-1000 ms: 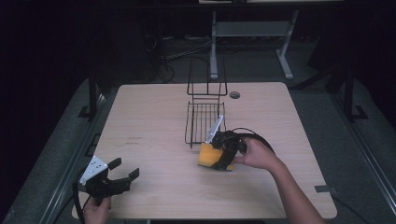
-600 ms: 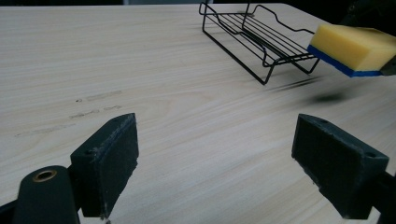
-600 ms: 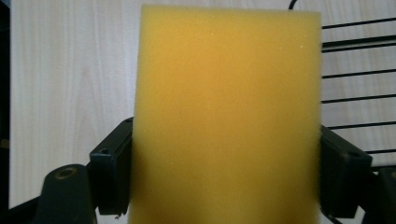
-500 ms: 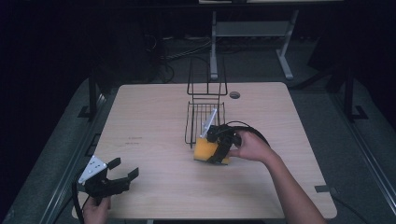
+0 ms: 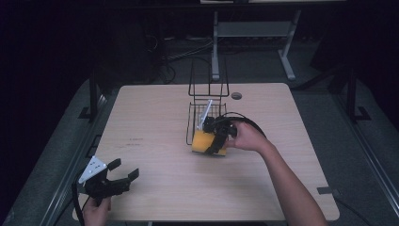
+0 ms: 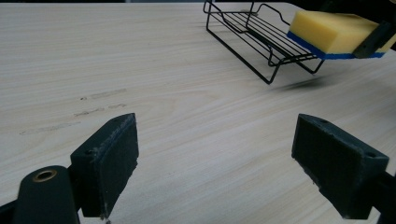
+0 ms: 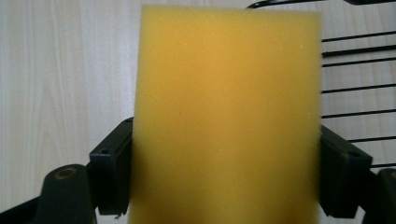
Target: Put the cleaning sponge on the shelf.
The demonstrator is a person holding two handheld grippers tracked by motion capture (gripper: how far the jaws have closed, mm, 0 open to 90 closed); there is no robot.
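Sponge [image 7: 226, 116] cut off below.

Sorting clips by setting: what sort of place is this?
Probably a lab or recording workspace, not a kitchen: a bare wooden table in a dark room, cables on the floor behind, and a metal stand.

A dim lab: a lone wooden table [image 5: 155, 113], floor cables [image 5: 188, 49] and metal stands [image 5: 287, 61] behind.
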